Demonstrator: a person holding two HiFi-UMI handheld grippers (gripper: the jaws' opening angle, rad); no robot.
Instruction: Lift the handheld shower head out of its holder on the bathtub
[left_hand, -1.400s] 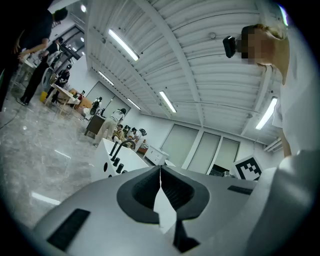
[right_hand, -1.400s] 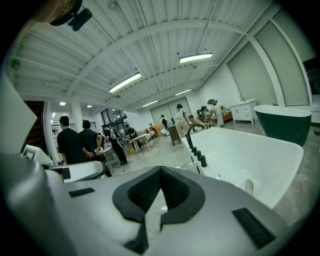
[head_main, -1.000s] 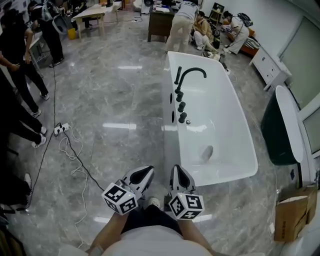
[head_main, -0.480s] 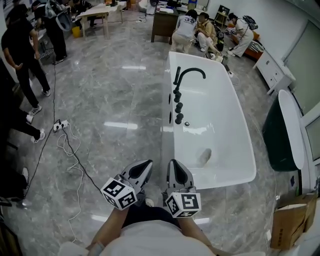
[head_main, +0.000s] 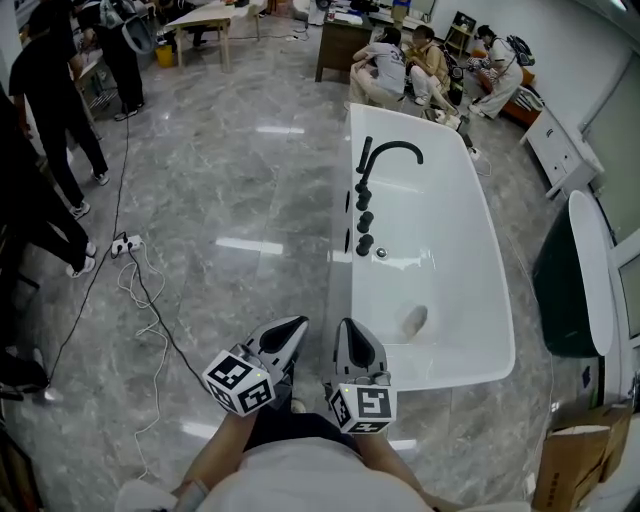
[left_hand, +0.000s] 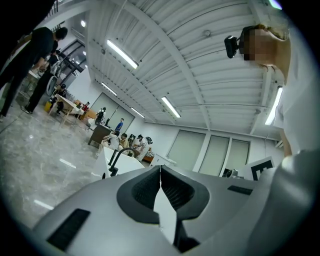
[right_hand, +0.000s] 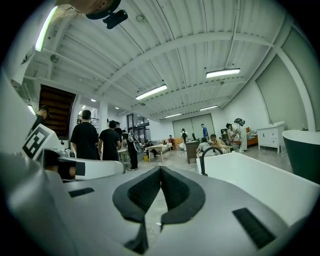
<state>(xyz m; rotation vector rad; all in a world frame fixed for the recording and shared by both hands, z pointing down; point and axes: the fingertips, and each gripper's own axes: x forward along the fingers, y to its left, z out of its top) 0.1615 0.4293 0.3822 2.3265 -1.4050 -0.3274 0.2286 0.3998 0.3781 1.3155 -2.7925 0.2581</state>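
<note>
Resting upright in its holder on the bathtub (head_main: 478, 232) rim, upper centre, the shower head (head_main: 364, 154) is listed; left claw (head_main: 297, 326) and right claw (head_main: 346, 326), lower centre, are seen fully closed, empty.

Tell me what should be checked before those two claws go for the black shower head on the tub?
1. Handheld shower head standing in its holder on the bathtub rim: ok.
2. Left gripper empty: ok, jaws together on nothing.
3. Right gripper empty: ok, also shut.
4. Jaws open for a grasp: not ok.
5. Shower head within reach: not ok; both grippers are at the tub's near end.
6. Floor cable off the path: ok, it lies to the left.
</note>
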